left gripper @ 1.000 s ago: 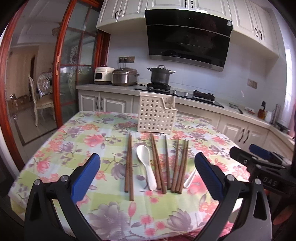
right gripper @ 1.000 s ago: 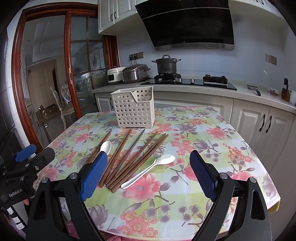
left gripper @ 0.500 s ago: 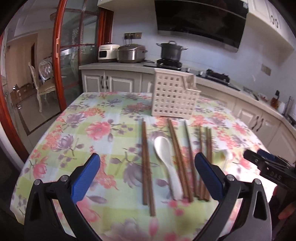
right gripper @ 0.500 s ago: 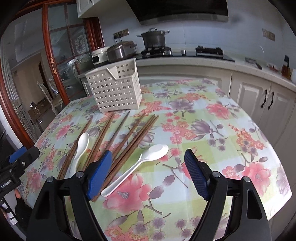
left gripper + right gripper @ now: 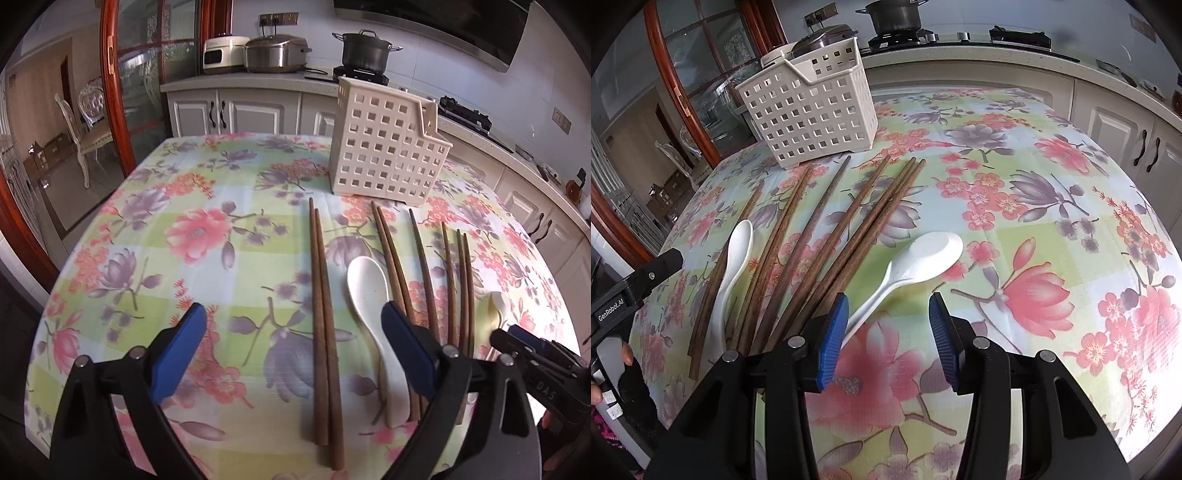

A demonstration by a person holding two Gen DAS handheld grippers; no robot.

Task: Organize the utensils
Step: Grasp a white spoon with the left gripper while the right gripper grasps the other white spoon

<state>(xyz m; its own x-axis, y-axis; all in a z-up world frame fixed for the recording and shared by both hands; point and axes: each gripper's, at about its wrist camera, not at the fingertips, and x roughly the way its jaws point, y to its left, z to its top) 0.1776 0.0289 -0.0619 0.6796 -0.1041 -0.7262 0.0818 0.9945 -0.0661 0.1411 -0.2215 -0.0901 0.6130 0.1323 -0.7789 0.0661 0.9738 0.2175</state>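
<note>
A home kitchen — white cabinets (image 5: 225, 112) run beneath a counter carrying a rice cooker (image 5: 223, 55), a steel multicooker (image 5: 277, 53) and a dark pot (image 5: 365, 48) on a gas hob (image 5: 905, 37). A black range hood (image 5: 443, 22) hangs above, and a floral cloth (image 5: 207, 229) covers the surface — past a wood-framed glass door (image 5: 147, 74) stands a dining chair (image 5: 79, 125).

Handle of right spoon (image 5: 919, 254) is hidden behind the blue pad (image 5: 833, 334) of the right tongs. In the left view, lower chopstick ends (image 5: 424, 325) are covered by the left tongs' pad (image 5: 406, 349). Basket (image 5: 812, 107) interior can't be seen. Desk's (image 5: 1071, 369) near edge is cut off.
</note>
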